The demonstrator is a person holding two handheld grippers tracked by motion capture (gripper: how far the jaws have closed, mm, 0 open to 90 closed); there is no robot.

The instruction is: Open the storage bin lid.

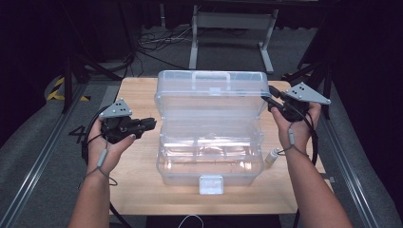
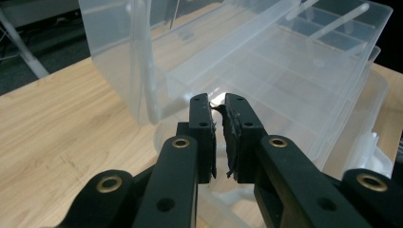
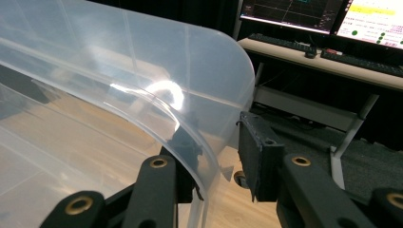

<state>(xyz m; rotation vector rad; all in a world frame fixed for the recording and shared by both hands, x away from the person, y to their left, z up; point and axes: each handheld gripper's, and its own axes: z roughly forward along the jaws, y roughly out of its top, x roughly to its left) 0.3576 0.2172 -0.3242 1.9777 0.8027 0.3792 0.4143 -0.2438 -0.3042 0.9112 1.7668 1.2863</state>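
Your clear plastic box stands open, lid upright; left gripper nearly clenched and empty, right gripper straddles the lid's edge, unclamped.

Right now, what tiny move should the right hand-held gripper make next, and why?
Probably close the right hand-held gripper on the lid's edge. The clear storage box's lid stands raised, its rim sits between the open jaws, and one jaw still stands apart from it.

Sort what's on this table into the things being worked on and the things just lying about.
In use:
- clear plastic box, standing open
- its lid, raised, with the right gripper around its edge
- left gripper, jaws nearly shut, beside the box

Lying about:
- small white bottle on the table, right of the box
- cables on the floor behind the table
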